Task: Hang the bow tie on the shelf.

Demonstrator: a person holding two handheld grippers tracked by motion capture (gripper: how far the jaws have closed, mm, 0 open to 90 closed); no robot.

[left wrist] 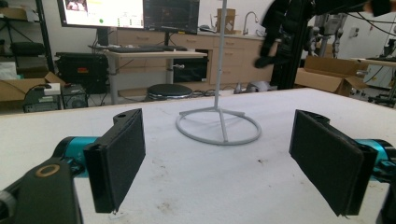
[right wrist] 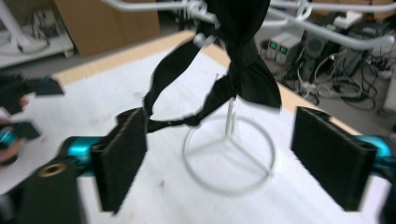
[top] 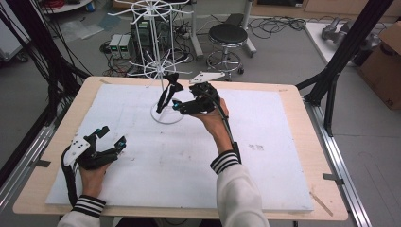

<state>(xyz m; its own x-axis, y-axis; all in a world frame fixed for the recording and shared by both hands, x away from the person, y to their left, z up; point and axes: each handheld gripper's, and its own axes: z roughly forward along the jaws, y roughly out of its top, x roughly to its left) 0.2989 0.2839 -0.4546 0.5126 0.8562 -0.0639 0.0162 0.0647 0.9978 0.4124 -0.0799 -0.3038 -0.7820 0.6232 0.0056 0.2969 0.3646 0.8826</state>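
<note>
Bench (top: pixel 293 156): white mat on a wood top, scuffed. White wire rack (top: pixel 166 113): ring base on the mat, ahead of both jaws. Black bow tie (right wrist: pixel 233 70): hangs from a rack arm, just beyond the right gripper (right wrist: pixel 219 163), jaws apart, nothing gripped. Left gripper (left wrist: pixel 219 163): jaws wide, empty, low over the mat. Beyond the bench: black stool (top: pixel 228 35), cardboard boxes (top: pixel 385 66), floor cables.
</note>
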